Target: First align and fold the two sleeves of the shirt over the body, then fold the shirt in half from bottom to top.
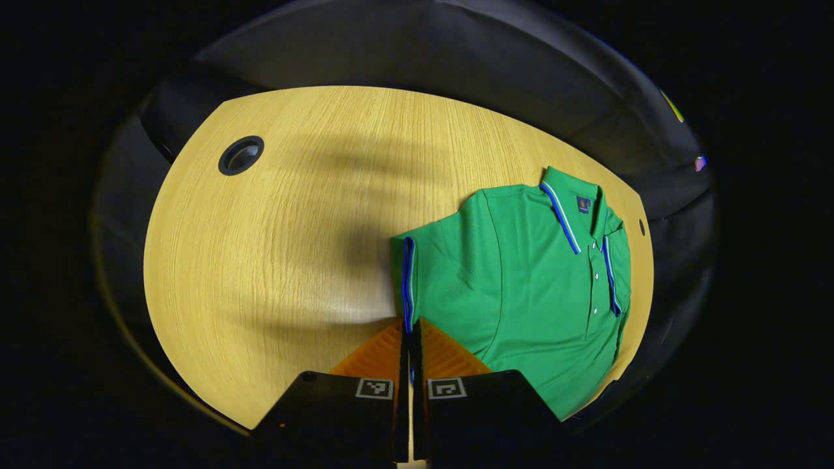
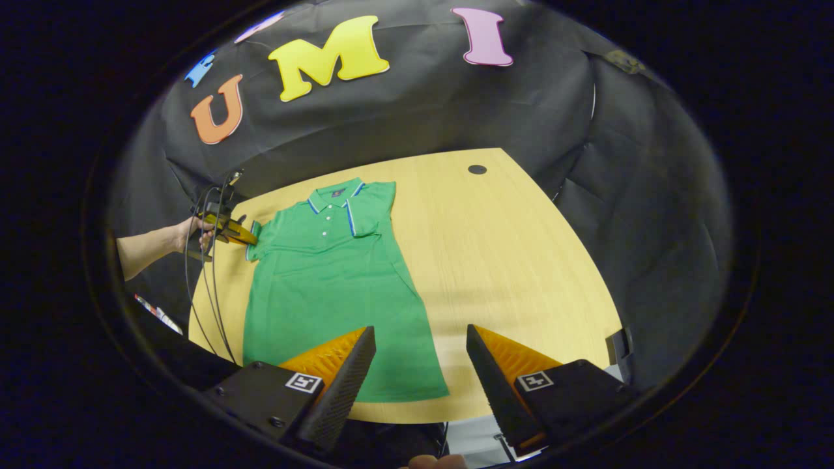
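A: Where's the shirt (image 2: 332, 286) lying?

B: Flat on the wooden table (image 2: 508, 260), front side up, collar (image 1: 573, 208) toward the booth wall in the right gripper view. In that view it sits on the left half of the tabletop, hem (image 2: 404, 394) near the front edge.

A: Sleeves?

B: One sleeve (image 2: 371, 208) is already folded in over the chest, beside the button placket. The other sleeve (image 1: 430, 273) is spread out sideways, its striped cuff (image 1: 408, 280) at the outer end.

A: Left gripper (image 1: 410, 335)?

B: Its fingers are pressed together on the lower end of that striped cuff; the cuff edge runs down between them. In the right gripper view the same tool (image 2: 251, 236) shows far off at the sleeve's end, held by a hand (image 2: 189, 234) with cables trailing down.

A: Right gripper (image 2: 420, 339)?

B: Jaws spread wide, holding nothing. It hangs over the near edge of the table; one finger sits over the lower part of the shirt's body, the other over bare wood past the shirt's side edge.

A: Anything else on the table?

B: A round cable grommet (image 1: 241, 155) in the far corner, well apart from the shirt
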The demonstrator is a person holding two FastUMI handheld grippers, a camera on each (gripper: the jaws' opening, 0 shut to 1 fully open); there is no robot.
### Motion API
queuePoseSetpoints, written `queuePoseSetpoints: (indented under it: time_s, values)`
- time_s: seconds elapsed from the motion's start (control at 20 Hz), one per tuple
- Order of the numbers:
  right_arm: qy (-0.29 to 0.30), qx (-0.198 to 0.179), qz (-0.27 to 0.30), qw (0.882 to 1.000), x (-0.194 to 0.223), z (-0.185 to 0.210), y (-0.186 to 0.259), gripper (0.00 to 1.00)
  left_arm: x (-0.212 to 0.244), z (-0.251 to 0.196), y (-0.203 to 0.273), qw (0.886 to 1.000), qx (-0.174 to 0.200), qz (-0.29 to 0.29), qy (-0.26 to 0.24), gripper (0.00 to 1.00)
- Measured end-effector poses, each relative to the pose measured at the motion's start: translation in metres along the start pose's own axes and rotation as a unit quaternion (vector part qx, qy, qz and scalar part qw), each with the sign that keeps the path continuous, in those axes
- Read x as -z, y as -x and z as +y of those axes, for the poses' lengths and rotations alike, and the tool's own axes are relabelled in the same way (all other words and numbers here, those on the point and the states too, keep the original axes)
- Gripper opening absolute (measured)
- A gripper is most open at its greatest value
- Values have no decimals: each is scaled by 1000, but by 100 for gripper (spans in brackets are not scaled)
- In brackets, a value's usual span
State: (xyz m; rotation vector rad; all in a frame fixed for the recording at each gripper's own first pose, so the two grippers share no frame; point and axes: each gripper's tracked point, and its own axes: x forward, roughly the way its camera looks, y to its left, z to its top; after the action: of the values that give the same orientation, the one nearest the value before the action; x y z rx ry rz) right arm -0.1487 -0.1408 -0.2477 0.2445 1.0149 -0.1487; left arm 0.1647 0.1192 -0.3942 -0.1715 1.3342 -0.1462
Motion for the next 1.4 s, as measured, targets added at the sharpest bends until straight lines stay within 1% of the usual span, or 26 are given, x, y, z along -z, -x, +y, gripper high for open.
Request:
queuePoseSetpoints:
  time_s: [0.05,0.2,0.25,0.35,0.4,0.5,0.55,0.6,0.65,0.7,0.75,0.8,0.85,0.9,0.95,1.0,1.05,1.1,1.15,1.2,1.25,1.3,1.35,1.4]
  values:
    - [-1,1,-2,1000,0,-1,1,93,-2,-4,4,1000,6,-6,0,5]
    - [-8,-1,-3,1000,0,-2,0,93,-9,-12,20,1000,0,-23,-18,4]
    - [-13,-4,-3,1000,1,-2,0,93,-10,-21,25,999,5,-27,-25,4]
    - [-16,-10,-3,1000,2,0,0,93,-14,-44,35,998,16,-39,-50,4]
    - [-12,-11,-3,1000,3,0,1,90,-19,-55,40,996,20,-49,-65,4]
    - [1,-11,-7,1000,6,-1,4,90,-25,-76,44,993,22,-60,-99,4]
    - [5,-11,-9,1000,7,-2,7,93,-27,-85,44,992,23,-62,-111,4]
    - [6,-10,-11,1000,7,-4,8,93,-28,-97,42,991,27,-62,-118,4]
    - [4,-10,-12,1000,10,-5,10,93,-27,-110,41,990,34,-61,-122,4]
    - [0,-8,-12,1000,11,-8,12,90,-27,-123,37,990,40,-59,-124,4]
    - [-3,-5,-14,1000,15,-14,19,90,-25,-133,35,989,46,-57,-126,4]
    - [-6,-1,-16,1000,16,-19,21,93,-22,-142,32,989,49,-54,-128,4]
    - [-10,3,-18,1000,17,-24,23,90,-20,-150,27,989,52,-52,-130,4]
    - [-15,6,-20,1000,18,-27,24,93,-20,-155,23,989,52,-50,-126,4]
    - [-19,8,-21,1000,19,-31,26,93,-18,-162,18,990,55,-48,-119,4]
    - [-21,10,-21,999,20,-34,28,90,-13,-171,14,991,63,-42,-109,4]
    - [-22,12,-24,999,20,-37,29,90,-10,-179,11,992,71,-39,-100,5]
    - [-22,11,-26,999,18,-38,29,93,-7,-185,11,992,77,-37,-93,6]
    - [-20,9,-27,999,17,-38,29,93,-6,-189,12,992,82,-37,-87,9]
    - [-16,7,-25,1000,17,-37,28,90,-4,-190,12,993,81,-37,-83,25]
    - [-12,4,-24,1000,18,-36,26,90,-4,-189,15,993,80,-39,-79,25]
    - [-6,1,-24,1000,16,-34,25,90,-4,-187,18,993,79,-42,-72,47]
    - [0,-4,-24,1000,14,-30,23,92,-4,-184,23,994,77,-46,-62,70]
    - [10,-8,-23,1000,12,-26,21,93,-3,-179,29,995,73,-51,-52,82]
